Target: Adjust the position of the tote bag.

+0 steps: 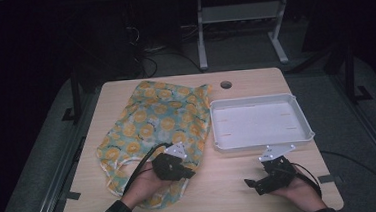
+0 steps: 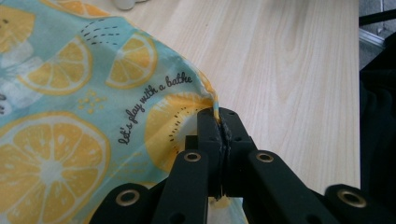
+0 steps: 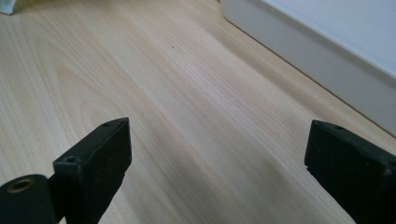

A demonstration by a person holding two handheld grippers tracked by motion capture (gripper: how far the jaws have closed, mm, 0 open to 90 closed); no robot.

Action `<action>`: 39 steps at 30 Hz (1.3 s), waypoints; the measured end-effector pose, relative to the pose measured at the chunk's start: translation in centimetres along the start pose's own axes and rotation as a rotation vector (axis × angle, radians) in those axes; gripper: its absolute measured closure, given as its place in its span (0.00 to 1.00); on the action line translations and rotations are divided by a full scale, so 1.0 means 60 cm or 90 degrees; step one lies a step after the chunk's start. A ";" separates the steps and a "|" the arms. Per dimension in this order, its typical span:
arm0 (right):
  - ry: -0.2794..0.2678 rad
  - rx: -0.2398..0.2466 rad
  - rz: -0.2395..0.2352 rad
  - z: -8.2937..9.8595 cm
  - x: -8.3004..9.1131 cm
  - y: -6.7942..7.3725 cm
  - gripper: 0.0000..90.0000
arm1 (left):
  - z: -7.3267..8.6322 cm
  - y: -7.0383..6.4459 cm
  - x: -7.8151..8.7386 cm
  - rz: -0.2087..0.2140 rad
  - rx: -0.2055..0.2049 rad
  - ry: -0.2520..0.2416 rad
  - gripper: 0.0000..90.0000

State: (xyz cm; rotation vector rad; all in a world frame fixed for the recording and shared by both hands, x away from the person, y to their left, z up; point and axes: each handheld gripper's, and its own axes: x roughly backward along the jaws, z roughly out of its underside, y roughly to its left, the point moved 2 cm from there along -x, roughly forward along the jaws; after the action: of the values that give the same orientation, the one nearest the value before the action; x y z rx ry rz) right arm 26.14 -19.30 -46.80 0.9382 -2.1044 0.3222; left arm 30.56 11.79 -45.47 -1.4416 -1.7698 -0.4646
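At the near edge of the table point(image 1: 242, 192), the left gripper point(image 1: 189, 173) is seen w/ jaws pressed fully together, pinching the near right edge of the lemon-print cloth point(image 1: 157, 123). The cloth is spread flat over the table's left half. The right gripper point(image 1: 251, 185) is held near right, jaws spread wide, nothing between them. The white tray point(image 1: 217, 126) sits right of the cloth, just beyond the right gripper.

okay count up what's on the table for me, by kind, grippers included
Lemon-print cloth: 1
White tray: 1
Grippers: 2, the left gripper and the right gripper
Total: 4
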 end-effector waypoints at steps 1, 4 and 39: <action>0.000 0.001 0.000 0.000 0.000 0.000 0.07 | 0.000 0.000 0.001 0.000 0.000 -0.001 0.96; 0.000 0.002 -0.001 0.001 0.000 0.000 0.07 | 0.000 -0.001 0.009 0.000 0.006 -0.011 0.86; 0.021 0.012 -0.002 0.001 -0.005 0.005 0.07 | 0.194 0.144 0.280 -0.307 0.189 -0.082 0.60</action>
State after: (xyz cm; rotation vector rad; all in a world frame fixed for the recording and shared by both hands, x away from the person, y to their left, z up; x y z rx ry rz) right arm 26.03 -18.99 -47.05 0.9414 -2.0727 0.3549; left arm 33.95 33.36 -41.60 -0.8520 -2.1914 -0.3349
